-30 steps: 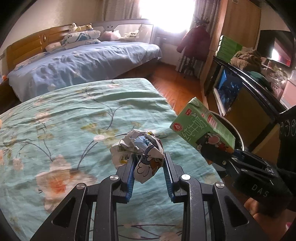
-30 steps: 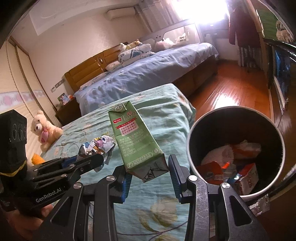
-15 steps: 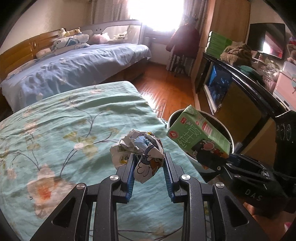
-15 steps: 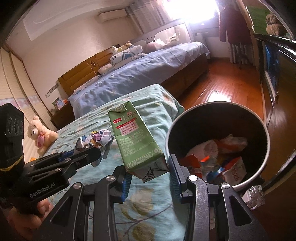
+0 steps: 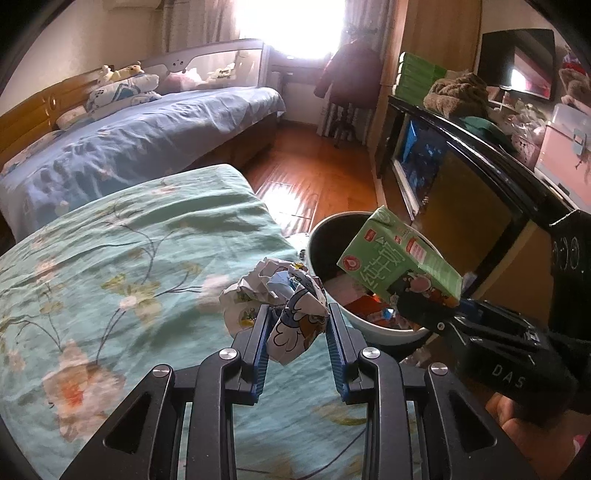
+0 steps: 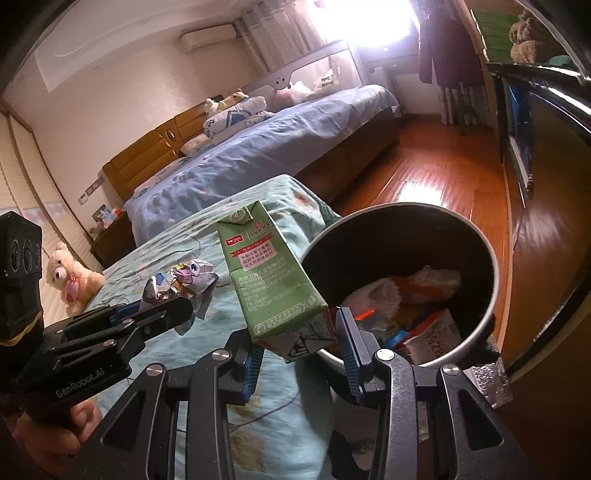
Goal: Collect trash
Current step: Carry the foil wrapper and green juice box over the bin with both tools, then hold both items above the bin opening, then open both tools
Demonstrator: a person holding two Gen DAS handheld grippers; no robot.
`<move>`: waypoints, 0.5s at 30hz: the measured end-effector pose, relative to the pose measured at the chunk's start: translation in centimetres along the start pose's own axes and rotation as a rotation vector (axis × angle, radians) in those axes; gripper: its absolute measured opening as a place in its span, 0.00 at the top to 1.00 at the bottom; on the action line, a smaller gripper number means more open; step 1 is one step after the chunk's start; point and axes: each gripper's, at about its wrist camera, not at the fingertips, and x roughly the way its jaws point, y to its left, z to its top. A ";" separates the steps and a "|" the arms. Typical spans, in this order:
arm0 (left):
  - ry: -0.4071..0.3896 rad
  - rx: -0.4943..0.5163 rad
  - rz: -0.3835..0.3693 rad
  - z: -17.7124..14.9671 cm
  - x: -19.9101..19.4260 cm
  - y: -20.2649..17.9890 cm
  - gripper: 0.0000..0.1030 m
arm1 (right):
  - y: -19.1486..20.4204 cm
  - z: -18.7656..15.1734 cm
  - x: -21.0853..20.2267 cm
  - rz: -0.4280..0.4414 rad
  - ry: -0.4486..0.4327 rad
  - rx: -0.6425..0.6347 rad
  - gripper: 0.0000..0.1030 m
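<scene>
I had two sets of tongs working: my left tongs [image 5: 298, 332] pinched one crumpled wrapper [image 5: 280, 299] above the near bed's [image 5: 110, 258] right edge. My right tongs [image 6: 299, 347] pinched one green carton [image 6: 269, 280], tilted beside one bin's [image 6: 493, 291] rim, with trash inside.

Sunlit window [image 5: 291, 26], blue bed [image 5: 140, 125], wooden floor [image 5: 314, 166].
</scene>
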 end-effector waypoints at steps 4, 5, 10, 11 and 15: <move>0.005 0.014 -0.005 0.3 0.5 -0.7 0.73 | -0.7 0.1 -0.4 -0.017 -0.005 0.010 0.63; 0.005 0.017 -0.005 0.3 0.6 -0.8 0.73 | -0.9 0.1 -0.4 -0.019 -0.006 0.014 0.63; 0.008 0.028 -0.009 0.6 0.9 -1.5 0.73 | -1.8 0.1 -0.8 -0.034 -0.014 0.030 0.63; 0.008 0.029 -0.010 0.6 1.0 -1.5 0.73 | -1.9 0.2 -0.8 -0.036 -0.014 0.032 0.63; 0.012 0.039 -0.014 0.7 1.4 -2.0 0.73 | -2.5 0.2 -0.9 -0.042 -0.016 0.042 0.63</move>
